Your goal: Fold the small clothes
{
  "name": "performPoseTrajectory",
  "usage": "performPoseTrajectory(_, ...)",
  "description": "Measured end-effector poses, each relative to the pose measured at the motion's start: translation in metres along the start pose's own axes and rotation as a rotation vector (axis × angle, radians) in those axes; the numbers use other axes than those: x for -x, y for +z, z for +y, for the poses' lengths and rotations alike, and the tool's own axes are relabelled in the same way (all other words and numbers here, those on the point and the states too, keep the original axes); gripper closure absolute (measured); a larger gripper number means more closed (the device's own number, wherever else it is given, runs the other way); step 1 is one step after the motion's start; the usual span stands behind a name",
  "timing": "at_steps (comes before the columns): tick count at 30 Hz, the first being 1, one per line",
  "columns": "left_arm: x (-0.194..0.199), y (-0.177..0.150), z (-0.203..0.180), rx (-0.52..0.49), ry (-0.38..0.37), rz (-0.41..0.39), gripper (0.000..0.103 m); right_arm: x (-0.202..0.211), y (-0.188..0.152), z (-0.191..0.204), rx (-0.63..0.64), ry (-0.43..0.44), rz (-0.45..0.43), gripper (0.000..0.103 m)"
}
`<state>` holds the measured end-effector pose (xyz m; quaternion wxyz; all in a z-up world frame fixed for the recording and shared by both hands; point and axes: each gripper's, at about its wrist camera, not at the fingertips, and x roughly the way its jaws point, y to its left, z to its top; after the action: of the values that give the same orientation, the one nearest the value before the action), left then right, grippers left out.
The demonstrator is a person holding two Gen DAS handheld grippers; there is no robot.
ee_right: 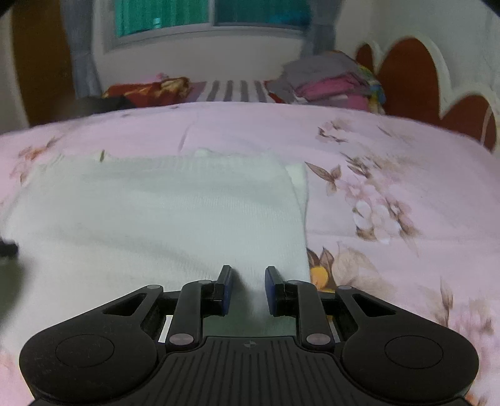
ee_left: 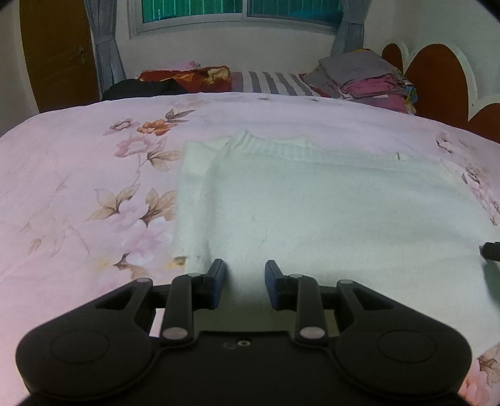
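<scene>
A white knitted garment (ee_left: 328, 206) lies flat on the pink floral bedspread (ee_left: 78, 193), its ribbed collar at the far edge and its sides folded in. My left gripper (ee_left: 244, 268) is open, its fingers over the garment's near left hem. In the right wrist view the same garment (ee_right: 162, 212) fills the left and middle, and my right gripper (ee_right: 248, 273) is open over its near right hem, close to the folded right edge. The right gripper's tip shows at the right edge of the left wrist view (ee_left: 490, 250). Whether the fingers touch the cloth I cannot tell.
A stack of folded grey and pink clothes (ee_left: 368, 81) sits at the far right by the red headboard (ee_left: 437, 75). A red patterned pillow (ee_left: 187, 78) and a dark cloth (ee_left: 140, 89) lie at the far left. A window (ee_left: 237, 12) and a brown door (ee_left: 59, 53) stand behind.
</scene>
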<state>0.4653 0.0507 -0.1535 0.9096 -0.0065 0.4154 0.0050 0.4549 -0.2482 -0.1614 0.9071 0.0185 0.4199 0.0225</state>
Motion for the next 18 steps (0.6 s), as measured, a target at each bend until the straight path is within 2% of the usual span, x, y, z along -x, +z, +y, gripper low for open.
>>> performPoseTrajectory(4, 0.020, -0.006, 0.004, 0.034, -0.020, 0.007, 0.076, 0.014, -0.012, 0.004, -0.021, 0.004, 0.005, 0.082)
performPoseTrajectory(7, 0.033, -0.018, 0.003, 0.007, -0.038, 0.002, 0.074, 0.027, -0.024, 0.005, -0.030, -0.002, 0.000, 0.082)
performPoseTrajectory(13, 0.036, -0.044, 0.004, -0.035, -0.034, 0.027, 0.073, 0.044, -0.051, 0.007, -0.027, -0.053, 0.025, 0.082)
performPoseTrajectory(18, 0.034, -0.045, 0.001, -0.051, -0.022, 0.031, 0.073, 0.045, -0.063, 0.008, -0.002, -0.076, 0.040, 0.079)
